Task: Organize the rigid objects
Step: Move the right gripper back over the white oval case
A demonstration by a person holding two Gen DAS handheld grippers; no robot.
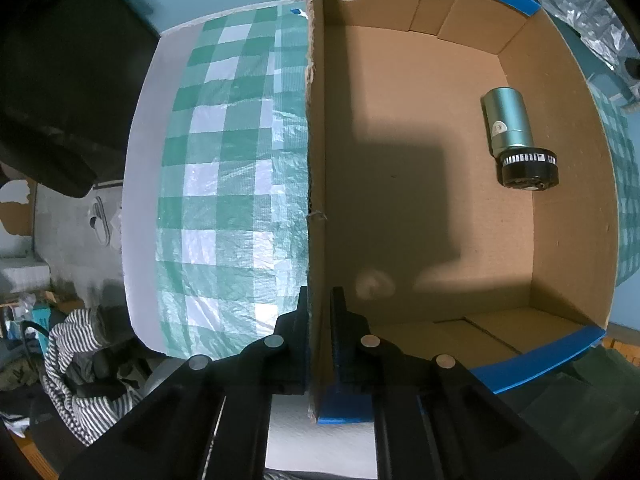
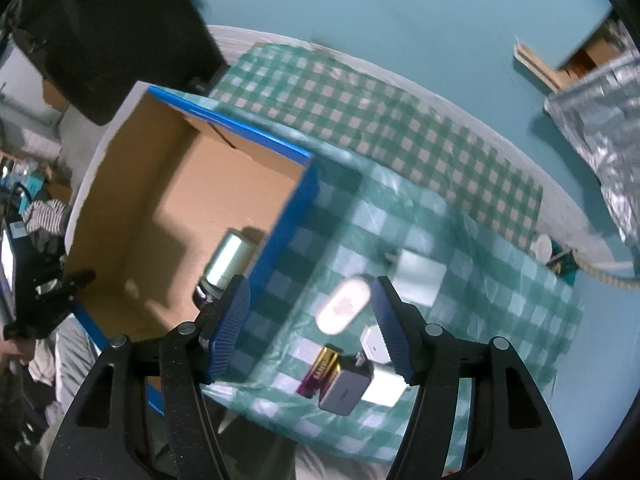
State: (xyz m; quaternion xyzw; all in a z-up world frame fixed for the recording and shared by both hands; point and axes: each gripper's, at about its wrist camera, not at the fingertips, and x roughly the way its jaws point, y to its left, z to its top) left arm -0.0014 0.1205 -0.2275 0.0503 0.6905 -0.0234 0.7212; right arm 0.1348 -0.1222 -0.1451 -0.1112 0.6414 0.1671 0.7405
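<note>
On the desk, box: a cardboard box point(image 1: 420, 200) with blue outer faces stands open on the green-and-white checked cloth point(image 1: 224, 184), close to the desk's left edge as the right wrist view shows it.
Inside the box: a teal cylinder with a black ringed end point(image 1: 516, 140) lies on its side on the box floor, near the wall opposite the one being held; nothing else shows in there.
Left tool: the left tool point(image 1: 320, 308) points straight down and is closed on the box's near side wall, one finger outside and one inside, pads pressed to the cardboard.
Right tool: the right tool point(image 2: 310, 320) hangs open over the cloth just beside the box's blue wall; nothing is between its blue pads point(image 2: 232, 324).
Loose items on the cloth: a white oblong case point(image 2: 343, 308), a small white plug-like piece point(image 2: 374, 344), a gold-and-purple battery point(image 2: 320, 372) and a grey cube adapter point(image 2: 346, 390) lie close together near the desk's front edge, the battery touching the adapter.
Further back: a pale flat block point(image 2: 420, 276) lies on the cloth behind the oblong case.
</note>
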